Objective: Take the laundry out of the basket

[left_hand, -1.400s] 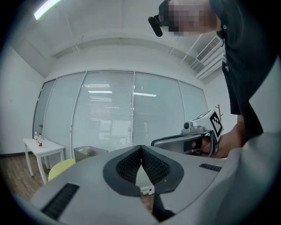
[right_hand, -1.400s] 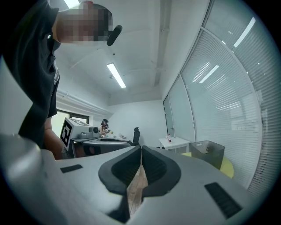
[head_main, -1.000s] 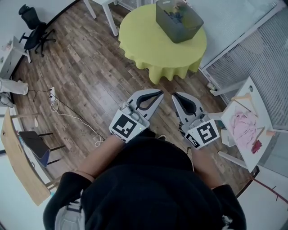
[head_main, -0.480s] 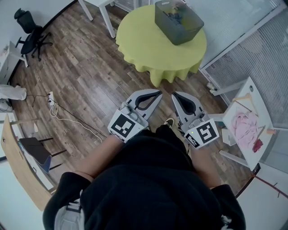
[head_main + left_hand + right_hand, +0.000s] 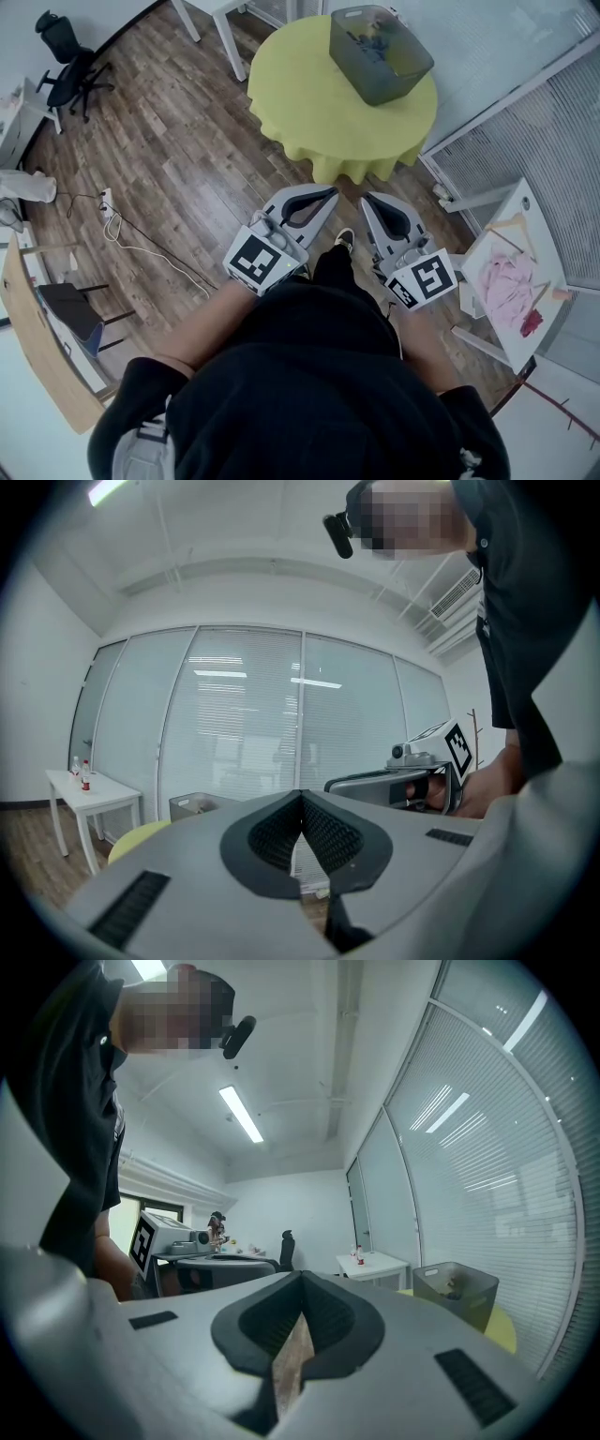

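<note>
**Head view.** The task looks barely begun. The grey basket (image 5: 413,77) sits on the far right part of the round table (image 5: 300,103) with the yellow cloth, and the laundry (image 5: 375,36) lies inside it as a dark jumble. Nothing has been lifted out. The left gripper (image 5: 326,196) and right gripper (image 5: 371,201) are held side by side over the wood floor (image 5: 178,159), near the table's near edge and well apart from the basket. Both claws are pressed together with nothing in them. The floor between the person and the table is open. A cable (image 5: 141,241) trails well off to the left. A white rack (image 5: 514,239) carrying a pink cloth (image 5: 506,267) stands close on the right. The glass partition (image 5: 497,89) runs just behind the table's right side, so the reach is tightest there.

**Left gripper view.** The ribbed pads meet at their tips and hold nothing. Beyond them, the basket stands at the far left on the yellow table edge. A small white side table (image 5: 86,794) is further left, against the blinds.

**Right gripper view.** This claw is also closed on itself, with only floor showing through the slit below the pads. The basket stands far right on the table, beside the glazed wall. As I judge it, what is left is the approach, opening a claw, and every lift.
</note>
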`<state>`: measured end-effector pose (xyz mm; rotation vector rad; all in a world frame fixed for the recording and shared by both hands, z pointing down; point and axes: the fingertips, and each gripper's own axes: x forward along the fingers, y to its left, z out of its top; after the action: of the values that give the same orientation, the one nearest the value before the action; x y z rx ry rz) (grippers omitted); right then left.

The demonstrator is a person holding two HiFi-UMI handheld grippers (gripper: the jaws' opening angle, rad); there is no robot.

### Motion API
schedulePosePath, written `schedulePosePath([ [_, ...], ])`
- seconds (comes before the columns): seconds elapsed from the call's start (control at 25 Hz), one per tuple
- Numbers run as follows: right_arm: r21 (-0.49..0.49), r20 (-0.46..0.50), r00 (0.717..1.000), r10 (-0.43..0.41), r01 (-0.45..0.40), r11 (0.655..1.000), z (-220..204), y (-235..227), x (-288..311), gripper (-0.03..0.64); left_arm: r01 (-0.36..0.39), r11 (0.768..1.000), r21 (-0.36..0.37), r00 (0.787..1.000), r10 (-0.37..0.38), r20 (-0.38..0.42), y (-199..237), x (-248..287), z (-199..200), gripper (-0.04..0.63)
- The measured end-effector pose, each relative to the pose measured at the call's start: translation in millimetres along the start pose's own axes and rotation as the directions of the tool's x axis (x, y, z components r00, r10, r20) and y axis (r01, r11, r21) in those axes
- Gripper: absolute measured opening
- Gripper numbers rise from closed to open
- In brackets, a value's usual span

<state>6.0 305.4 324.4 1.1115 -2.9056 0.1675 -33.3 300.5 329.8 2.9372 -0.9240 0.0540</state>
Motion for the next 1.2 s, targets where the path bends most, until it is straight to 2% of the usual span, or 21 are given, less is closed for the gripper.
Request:
schedulePosePath([
  [0.12, 0.032, 0.013, 0.999, 0.030, -0.030, 0.999, 3, -13, 9, 0.023, -0.020, 1.000, -0.019, 1.000, 0.020, 0.019, 9, 11, 2, 0.009],
  [0.52, 0.011, 0.004, 0.997, 0.072, -0.072, 0.997, 12, -66, 34, 0.023, -0.053, 0.999, -0.002, 0.999, 0.053, -0.003, 42, 56, 7, 0.009],
  [0.88, 0.022, 0.014, 0.991, 0.131, -0.131, 0.991, 21, -113, 37, 0.023, -0.073, 0.997, -0.019, 0.997, 0.073, 0.014, 57, 106, 16, 0.009],
  [1.08, 0.023, 0.012, 0.990, 0.139, -0.139, 0.990, 22, -140, 37, 0.023, -0.070, 0.997, 0.015, 0.997, 0.070, -0.032, 58, 129, 17, 0.009],
  [1.2, 0.025, 0.015, 0.989, 0.145, -0.146, 0.989, 26, -156, 39, 0.023, -0.088, 0.996, 0.013, 0.996, 0.089, -0.029, 63, 143, 19, 0.009],
])
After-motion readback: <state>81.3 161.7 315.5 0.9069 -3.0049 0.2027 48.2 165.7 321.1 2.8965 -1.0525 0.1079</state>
